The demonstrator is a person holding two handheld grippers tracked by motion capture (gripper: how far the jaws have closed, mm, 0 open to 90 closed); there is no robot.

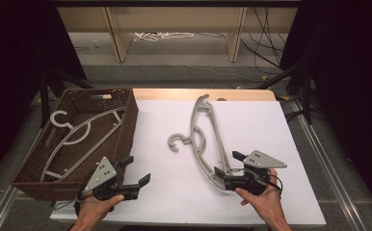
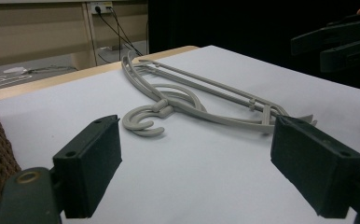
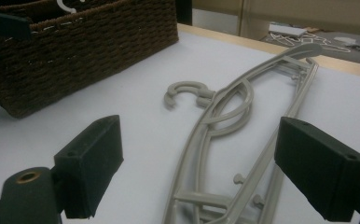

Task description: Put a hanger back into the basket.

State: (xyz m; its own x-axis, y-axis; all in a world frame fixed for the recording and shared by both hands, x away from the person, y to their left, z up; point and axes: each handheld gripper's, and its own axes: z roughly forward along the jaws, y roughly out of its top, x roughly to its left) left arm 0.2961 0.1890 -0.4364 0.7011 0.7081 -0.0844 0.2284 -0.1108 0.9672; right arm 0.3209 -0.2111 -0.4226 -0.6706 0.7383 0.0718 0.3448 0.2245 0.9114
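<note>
A grey plastic hanger (image 1: 205, 139) lies flat on the white table top (image 1: 251, 125), its hook (image 1: 177, 143) pointing left. My right gripper (image 1: 228, 164) is open at the hanger's near end, and in the right gripper view that end (image 3: 225, 186) lies between the spread jaws. My left gripper (image 1: 137, 170) is open over bare table by the near corner of a brown wicker basket (image 1: 126, 127). A second, paler hanger (image 1: 78, 134) rests inside the basket. The left gripper view looks across the table at the grey hanger (image 2: 192, 100), with my right gripper (image 2: 341, 44) beyond it.
The basket (image 3: 75, 51) fills the table's left side and hangs over its edge. A wooden strip (image 1: 198, 94) borders the far edge. Beyond it are wooden furniture legs (image 1: 234, 33) and loose cables (image 1: 162, 35) on the floor.
</note>
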